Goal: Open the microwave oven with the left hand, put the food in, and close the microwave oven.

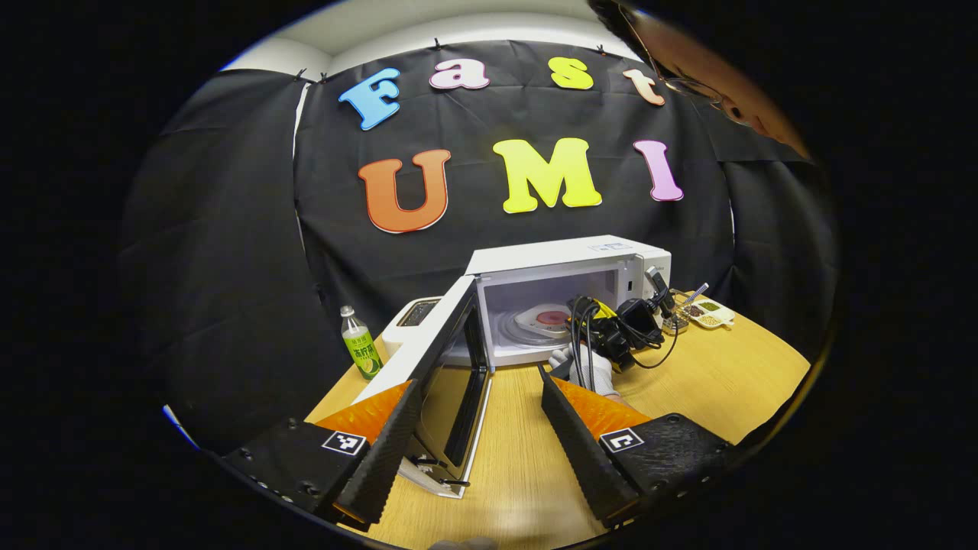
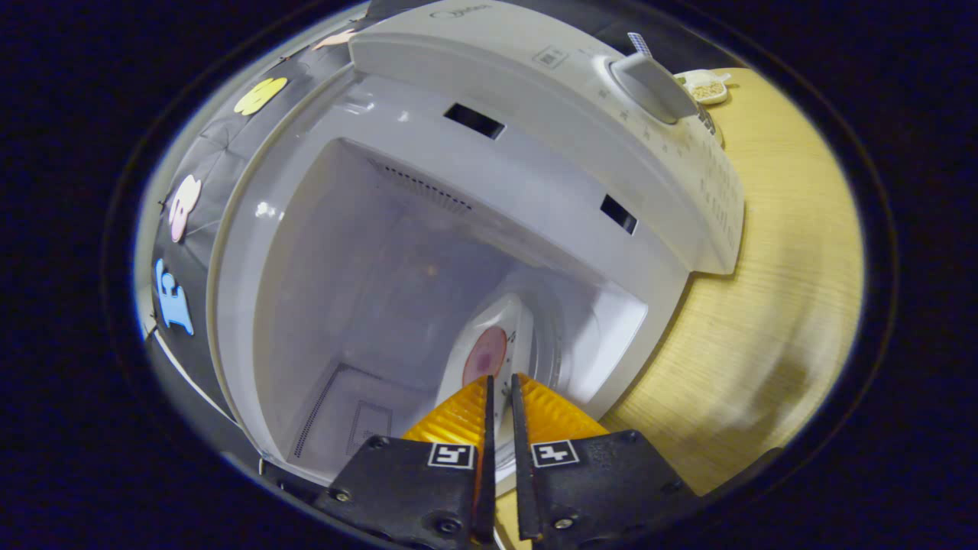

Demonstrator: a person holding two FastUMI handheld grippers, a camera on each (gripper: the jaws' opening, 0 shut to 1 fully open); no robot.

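On the desk (image 1: 710, 382) stands the microwave (image 1: 569, 256), its door (image 1: 439, 359) swung wide. Inside on the turntable lies the plate (image 2: 489, 351) of food (image 2: 484, 356). At its rim the right gripper (image 2: 500, 382) has jaws nearly together, clamped on the plate edge. Facing the door, the left gripper (image 1: 477, 382) holds its jaws apart, empty. Beside the oven stands a bottle (image 1: 361, 344)

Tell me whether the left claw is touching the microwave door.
Cannot tell. In the left gripper view the open left claw straddles the open microwave door; one finger overlaps its edge, but contact isn't plain.
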